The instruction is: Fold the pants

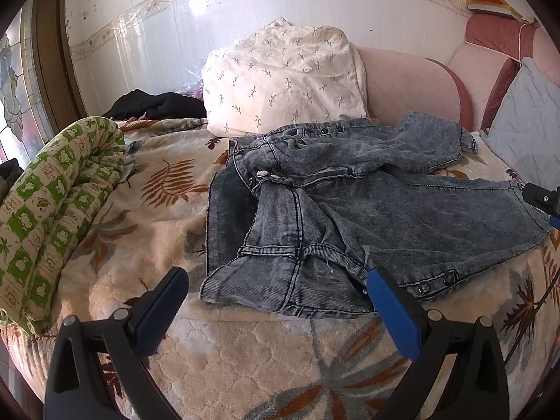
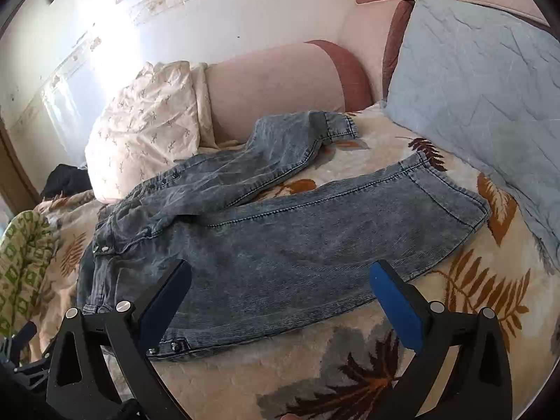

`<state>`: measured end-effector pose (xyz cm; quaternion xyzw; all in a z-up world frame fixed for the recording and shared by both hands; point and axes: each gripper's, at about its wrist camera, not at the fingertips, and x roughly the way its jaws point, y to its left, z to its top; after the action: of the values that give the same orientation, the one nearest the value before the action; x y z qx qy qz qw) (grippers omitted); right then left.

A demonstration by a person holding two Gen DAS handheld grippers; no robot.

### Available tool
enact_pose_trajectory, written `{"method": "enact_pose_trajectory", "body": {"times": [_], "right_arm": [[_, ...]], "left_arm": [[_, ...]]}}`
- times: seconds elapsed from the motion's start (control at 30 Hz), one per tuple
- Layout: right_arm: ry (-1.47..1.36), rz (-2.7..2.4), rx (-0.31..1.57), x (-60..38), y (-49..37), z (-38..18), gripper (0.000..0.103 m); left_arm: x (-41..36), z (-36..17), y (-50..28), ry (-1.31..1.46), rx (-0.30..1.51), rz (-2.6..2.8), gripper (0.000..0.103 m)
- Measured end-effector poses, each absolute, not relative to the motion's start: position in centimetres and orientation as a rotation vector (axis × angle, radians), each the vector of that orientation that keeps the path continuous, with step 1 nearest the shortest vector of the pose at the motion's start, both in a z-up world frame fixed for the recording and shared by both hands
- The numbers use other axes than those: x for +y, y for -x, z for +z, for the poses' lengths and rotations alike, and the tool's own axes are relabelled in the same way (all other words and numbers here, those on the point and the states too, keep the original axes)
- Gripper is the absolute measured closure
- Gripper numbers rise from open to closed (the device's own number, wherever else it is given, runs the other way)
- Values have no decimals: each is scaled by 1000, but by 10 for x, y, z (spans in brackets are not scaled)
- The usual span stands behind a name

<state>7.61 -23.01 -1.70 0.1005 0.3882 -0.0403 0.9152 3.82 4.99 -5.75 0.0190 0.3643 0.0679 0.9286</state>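
Grey-blue acid-washed denim pants (image 1: 367,210) lie spread on the bed, waist toward the left, legs toward the right. In the right wrist view the pants (image 2: 280,231) show both legs apart: the near leg flat, the far leg crumpled toward the headboard. My left gripper (image 1: 276,276) is open and empty, just in front of the waistband's near corner. My right gripper (image 2: 280,269) is open and empty, above the near leg's front edge. Part of the right gripper (image 1: 542,199) shows at the right edge of the left wrist view.
The bed has a cream leaf-print cover (image 1: 245,350). A rolled green-patterned quilt (image 1: 59,203) lies at the left. A white floral pillow (image 1: 283,77) and pink headboard (image 1: 409,87) stand behind the pants. A light blue pillow (image 2: 483,98) leans at the right. Dark clothing (image 1: 157,105) lies at the back left.
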Motion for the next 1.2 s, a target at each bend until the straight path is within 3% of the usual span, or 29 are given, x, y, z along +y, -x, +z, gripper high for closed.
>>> {"method": "enact_pose_trajectory", "body": {"times": [1.2], "right_arm": [[-209,-83,797,-229,-74,-15,0]], "left_arm": [[49,-58,-39,-49,755,140,0]]}}
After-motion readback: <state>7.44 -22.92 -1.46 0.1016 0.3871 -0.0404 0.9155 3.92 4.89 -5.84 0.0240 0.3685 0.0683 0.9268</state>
